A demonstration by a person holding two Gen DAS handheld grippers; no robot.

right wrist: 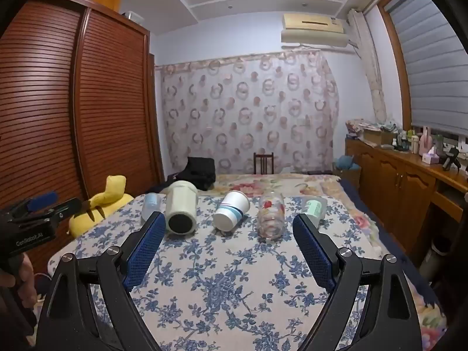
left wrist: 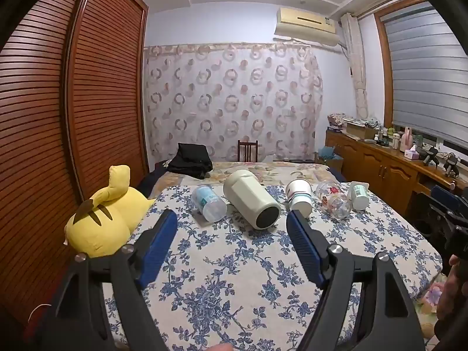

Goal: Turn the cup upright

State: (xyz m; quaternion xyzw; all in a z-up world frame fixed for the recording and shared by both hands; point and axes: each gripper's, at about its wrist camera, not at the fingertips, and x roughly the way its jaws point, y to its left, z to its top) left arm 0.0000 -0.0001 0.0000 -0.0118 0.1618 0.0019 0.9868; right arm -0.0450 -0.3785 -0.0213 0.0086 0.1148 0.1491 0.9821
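Dim, cool indoor light w/ soft, weak shadows under the items lying on the bed [left wrist: 222, 263]; no hard glare. Heavy fisheye bend in both views: wardrobe [left wrist: 58, 117] and window blind [right wrist: 433, 58] bow at the edges, corners go black. Slightly soft, compressed detail throughout.

Support: bed [right wrist: 234, 286], covered by a white cloth with blue flower print; a pink-floral bedspread shows beyond and at the right edge.
Row on cloth, all lying on their sides, left to right:
- clear bottle with blue label [left wrist: 209, 201]
- large cream cup [left wrist: 251, 203], dark base toward the cameras
- white paper cup with blue stripes [right wrist: 231, 210]
- clear glass with red flowers [right wrist: 271, 215]
- small bottle with green label [right wrist: 313, 208]
Left edge: yellow plush toy [left wrist: 102, 219].
Far end: black bag [left wrist: 191, 161].
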